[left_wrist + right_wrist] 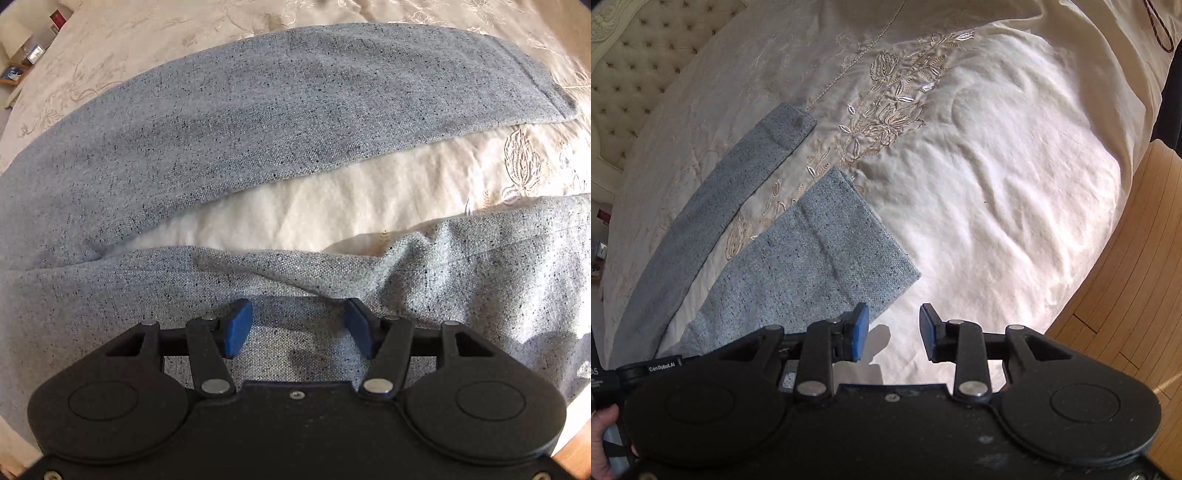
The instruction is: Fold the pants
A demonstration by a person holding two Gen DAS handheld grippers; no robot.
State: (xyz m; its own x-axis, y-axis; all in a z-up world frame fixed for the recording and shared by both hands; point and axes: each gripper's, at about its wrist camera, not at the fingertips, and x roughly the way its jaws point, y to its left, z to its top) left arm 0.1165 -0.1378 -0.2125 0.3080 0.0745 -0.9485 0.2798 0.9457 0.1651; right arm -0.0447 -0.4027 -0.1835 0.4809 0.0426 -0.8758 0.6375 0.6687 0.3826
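Grey flecked pants lie on the bed, legs apart. Your left gripper and right gripper both have fingers spread, holding nothing. Pinch the near leg's edge at both ends, then carry it evenly over the far leg.

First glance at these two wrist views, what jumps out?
The grey-blue speckled pants lie spread on the cream embroidered bedspread, the two legs splayed apart with bare bedding between them. The left hand-held gripper sits open, low over a rumpled part of the near leg. The right hand-held gripper is open beside that leg's hem, holding nothing.
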